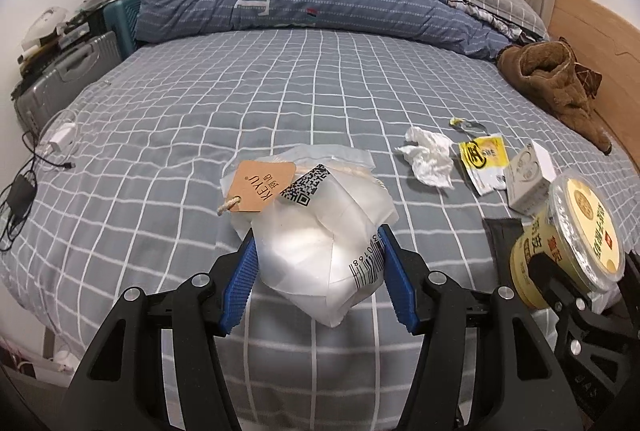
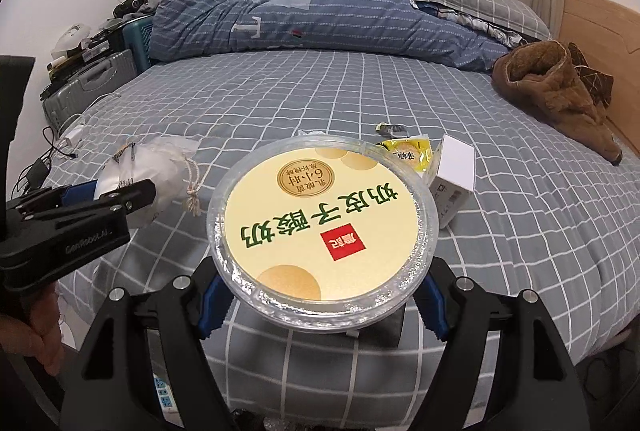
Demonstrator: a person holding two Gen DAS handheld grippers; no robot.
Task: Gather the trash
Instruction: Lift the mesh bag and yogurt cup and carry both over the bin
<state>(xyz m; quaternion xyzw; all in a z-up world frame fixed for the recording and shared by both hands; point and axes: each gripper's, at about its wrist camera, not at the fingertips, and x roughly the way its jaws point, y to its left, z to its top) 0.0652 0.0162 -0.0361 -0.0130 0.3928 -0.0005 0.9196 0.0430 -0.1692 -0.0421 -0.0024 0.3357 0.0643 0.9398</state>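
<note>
So both hands were loaded at this point. The left gripper [image 1: 318, 271] had its blue fingers [image 1: 240, 283] clamped on either side of a crumpled white plastic bag [image 1: 316, 231], a brown paper tag [image 1: 262, 186] dangling off its far end, the bundle lifted clear of the grey checked bed [image 1: 240, 91]. The right gripper [image 2: 320, 301] was clenched around a yellow yogurt tub [image 2: 324, 231], lid up and facing the camera, fingers [image 2: 212, 305] pressing its sides from below the rim.

That made two pieces picked up, neither yet dropped anywhere; no bin or trash bag showed in either view.

Plenty was left on the bed, too. A crumpled white tissue [image 1: 428, 155] lay just beside a torn yellow wrapper [image 1: 482, 161], with a small white box [image 1: 528, 177] next to that and a tiny dark scrap of foil [image 1: 466, 125] a little beyond. By my reckoning the job was under halfway: those four bits needed gathering, and both held items needed a place to go.
</note>
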